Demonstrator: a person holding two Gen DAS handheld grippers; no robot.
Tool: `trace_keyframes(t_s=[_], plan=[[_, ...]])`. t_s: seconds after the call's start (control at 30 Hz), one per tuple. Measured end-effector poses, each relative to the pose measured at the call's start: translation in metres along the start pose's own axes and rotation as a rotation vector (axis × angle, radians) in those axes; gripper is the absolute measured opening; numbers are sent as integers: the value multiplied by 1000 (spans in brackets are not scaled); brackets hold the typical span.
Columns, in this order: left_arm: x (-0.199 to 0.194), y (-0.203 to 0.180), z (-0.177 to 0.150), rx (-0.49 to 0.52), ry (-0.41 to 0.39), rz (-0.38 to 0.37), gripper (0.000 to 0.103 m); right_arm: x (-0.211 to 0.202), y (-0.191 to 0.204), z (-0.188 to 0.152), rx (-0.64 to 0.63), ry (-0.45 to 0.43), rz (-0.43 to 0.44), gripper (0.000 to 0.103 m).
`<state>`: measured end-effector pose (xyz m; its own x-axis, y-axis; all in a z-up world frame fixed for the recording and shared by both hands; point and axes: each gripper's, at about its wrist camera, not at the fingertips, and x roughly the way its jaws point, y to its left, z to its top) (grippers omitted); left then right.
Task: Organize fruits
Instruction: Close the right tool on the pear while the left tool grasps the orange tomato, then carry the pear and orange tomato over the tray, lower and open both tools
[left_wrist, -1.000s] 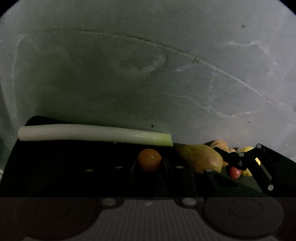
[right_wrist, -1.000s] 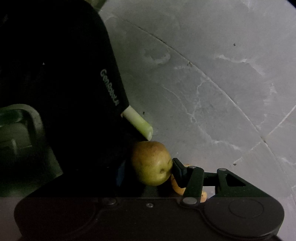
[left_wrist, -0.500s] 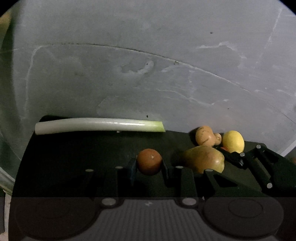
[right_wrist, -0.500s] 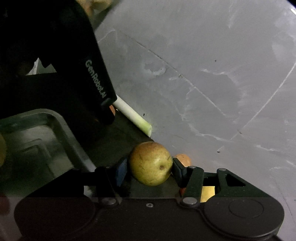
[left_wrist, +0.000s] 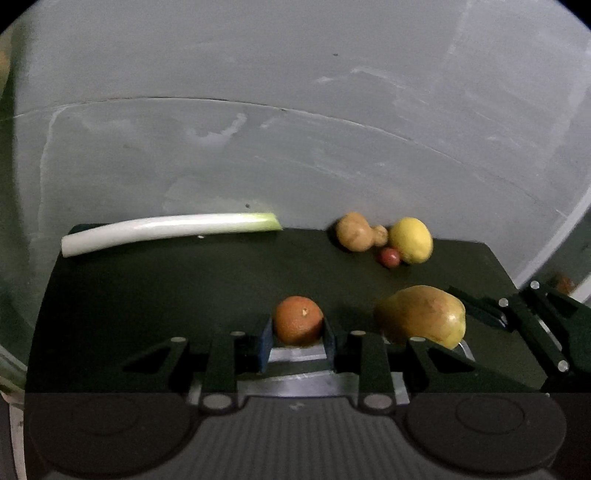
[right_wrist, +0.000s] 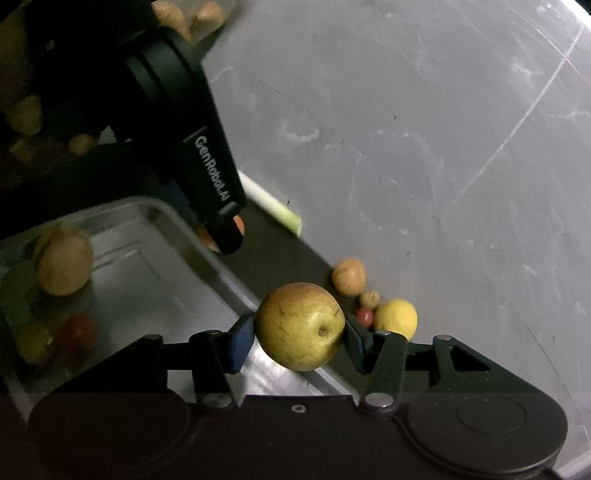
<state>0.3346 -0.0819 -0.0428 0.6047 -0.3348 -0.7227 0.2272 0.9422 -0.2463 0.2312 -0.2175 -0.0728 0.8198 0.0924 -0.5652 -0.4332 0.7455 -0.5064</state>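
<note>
in the left wrist view, the left gripper (left_wrist: 297, 332) is at the lower centre of the frame, and its two blue pads are pressed on both sides of a small orange fruit (left_wrist: 297, 319). so this gripper is clamped on the orange fruit. to the right of it, in the lower right part of the frame, the right gripper (left_wrist: 463, 317) holds a yellow-green pear (left_wrist: 421, 315). under both there is a dark mat (left_wrist: 184, 295), which lies on a grey surface (left_wrist: 295, 129).

at the far edge of the mat, in the left half of the frame, a leek stalk (left_wrist: 166, 230) lies almost level, with its green end to the right. at the far right of the mat is a small group: a knobby brown root (left_wrist: 356, 232), a yellow lemon (left_wrist: 412, 240) just beside it, and a small red fruit (left_wrist: 388, 257) in front, between these two.

in the right wrist view, the pear (right_wrist: 300, 325) sits at the lower centre, between the blue pads of the right gripper (right_wrist: 300, 332), which touch it on the left and right sides; the gripper is clamped on it. at the left is a metal tray (right_wrist: 155, 266), and the pear is over its near right corner. in the tray lie a yellowish fruit (right_wrist: 62, 264) and, blurred, something red and something yellow in the lower left. the black body of the left gripper crosses the upper left of the frame.
</note>
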Motion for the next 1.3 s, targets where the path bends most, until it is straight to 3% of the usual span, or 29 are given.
trace_keyframes(t_s=[0.67,1.3], plan=[[-2,-53,-55,186,143,-146,32,-66,31,-49,147,132,-16,53],[-11,-60,-87,263,221,-140,32,-80,39,-46,264,135,19,54]])
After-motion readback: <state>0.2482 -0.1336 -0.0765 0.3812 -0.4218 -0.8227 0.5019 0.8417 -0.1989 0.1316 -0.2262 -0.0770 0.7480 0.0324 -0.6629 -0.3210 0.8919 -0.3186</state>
